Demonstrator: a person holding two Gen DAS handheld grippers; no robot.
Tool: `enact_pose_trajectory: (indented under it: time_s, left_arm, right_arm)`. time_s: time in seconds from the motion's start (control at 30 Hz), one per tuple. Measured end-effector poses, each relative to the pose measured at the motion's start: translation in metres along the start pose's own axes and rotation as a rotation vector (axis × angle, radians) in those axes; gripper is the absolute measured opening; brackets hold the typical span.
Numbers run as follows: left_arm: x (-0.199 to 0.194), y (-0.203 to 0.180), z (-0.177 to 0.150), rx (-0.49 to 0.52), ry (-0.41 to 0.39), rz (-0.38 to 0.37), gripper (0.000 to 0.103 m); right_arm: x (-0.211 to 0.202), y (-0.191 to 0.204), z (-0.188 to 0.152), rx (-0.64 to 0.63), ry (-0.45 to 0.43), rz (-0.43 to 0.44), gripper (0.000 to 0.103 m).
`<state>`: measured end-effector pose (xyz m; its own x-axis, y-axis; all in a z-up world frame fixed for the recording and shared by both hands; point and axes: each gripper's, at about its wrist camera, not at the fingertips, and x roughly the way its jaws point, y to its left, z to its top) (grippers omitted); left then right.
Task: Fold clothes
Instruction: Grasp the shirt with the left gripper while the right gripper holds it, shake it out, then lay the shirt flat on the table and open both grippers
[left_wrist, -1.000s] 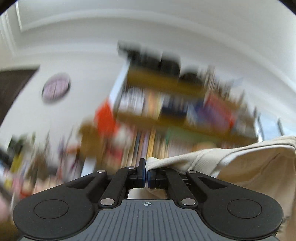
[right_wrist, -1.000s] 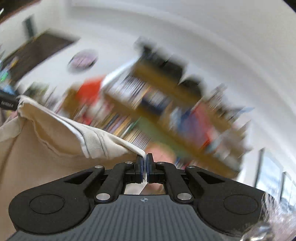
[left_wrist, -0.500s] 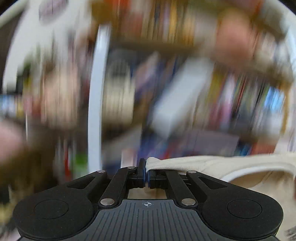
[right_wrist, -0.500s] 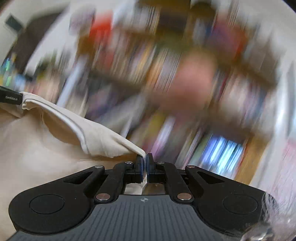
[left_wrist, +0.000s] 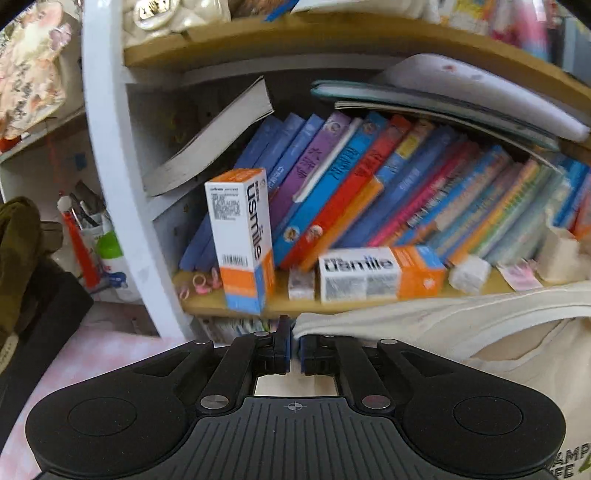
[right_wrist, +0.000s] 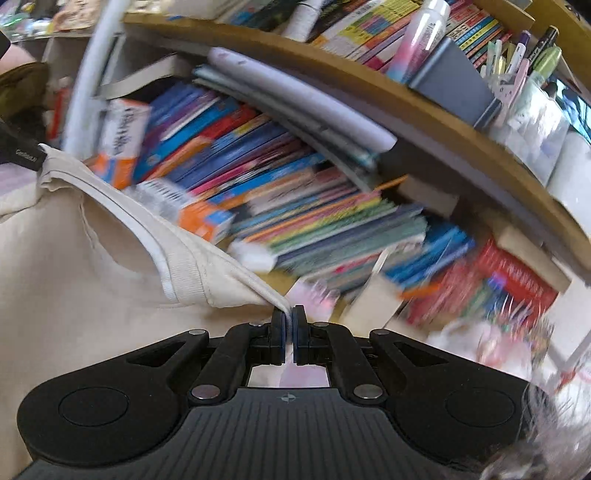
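Observation:
A cream T-shirt (left_wrist: 480, 332) with a ribbed collar hangs stretched between my two grippers. My left gripper (left_wrist: 294, 347) is shut on one shoulder edge of the shirt, which runs off to the right. My right gripper (right_wrist: 289, 334) is shut on the other shoulder edge of the cream T-shirt (right_wrist: 92, 258), which spreads to the left. The left gripper's tip (right_wrist: 22, 155) shows at the far left of the right wrist view, holding the shirt's other corner. Dark green print shows at the shirt's lower right in the left wrist view.
A wooden bookshelf (left_wrist: 332, 33) packed with leaning coloured books (left_wrist: 369, 192) stands close in front. Two white-and-orange boxes (left_wrist: 242, 236) sit on its lower shelf. A white frame post (left_wrist: 110, 184) stands left. An olive garment (left_wrist: 18, 251) and pink surface (left_wrist: 92, 354) lie at left.
Both grippers have swung down from facing the wall and ceiling to facing the lower bookshelf, keeping hold of the shirt stretched between them.

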<state>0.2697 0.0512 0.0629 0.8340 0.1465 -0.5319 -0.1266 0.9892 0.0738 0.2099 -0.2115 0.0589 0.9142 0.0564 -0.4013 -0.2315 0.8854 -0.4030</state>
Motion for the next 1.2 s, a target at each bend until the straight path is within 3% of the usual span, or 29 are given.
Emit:
enact_pose_trajectory:
  time_s: [0.07, 0.1, 0.13, 0.2, 0.23, 0.3, 0.37, 0.67, 0.8, 0.93, 1.2]
  left_arm:
    - [0.015, -0.001, 0.007, -0.019, 0.049, 0.014, 0.016]
    - [0.02, 0.0, 0.006, -0.025, 0.084, 0.009, 0.032]
    - [0.023, 0.0, 0.006, -0.025, 0.113, 0.007, 0.057]
    - [0.02, 0.003, -0.001, -0.009, 0.129, 0.017, 0.086]
    - [0.015, 0.005, -0.005, 0.004, 0.116, 0.015, 0.086]
    - [0.003, 0.012, -0.015, 0.029, 0.108, 0.006, 0.086]
    - [-0.011, 0.018, -0.026, 0.046, 0.11, -0.006, 0.086]
    - [-0.098, 0.038, -0.106, 0.073, 0.119, -0.074, 0.087]
    - [-0.131, 0.032, -0.148, 0.093, 0.159, -0.1, 0.087]
    - [-0.157, 0.024, -0.185, 0.142, 0.15, -0.102, 0.087]
    - [-0.191, 0.008, -0.222, 0.28, 0.163, -0.161, 0.087]
  right_arm:
    - [0.027, -0.007, 0.006, -0.01, 0.029, 0.002, 0.003]
    - [0.04, -0.007, 0.006, -0.015, 0.048, 0.01, 0.003]
    - [0.051, -0.007, 0.006, -0.02, 0.066, 0.018, 0.003]
    - [0.067, -0.004, 0.002, -0.041, 0.119, 0.059, 0.008]
    - [0.072, -0.003, -0.001, -0.052, 0.147, 0.09, 0.012]
    - [0.073, -0.003, -0.007, -0.051, 0.171, 0.133, 0.04]
    - [0.065, -0.006, -0.014, -0.018, 0.171, 0.148, 0.049]
    - [-0.012, -0.017, -0.063, 0.177, 0.265, 0.181, 0.054]
    - [-0.057, -0.004, -0.089, 0.239, 0.316, 0.154, 0.055]
    - [-0.096, 0.015, -0.11, 0.301, 0.36, 0.125, 0.059]
    - [-0.156, 0.042, -0.14, 0.382, 0.414, 0.041, 0.061]
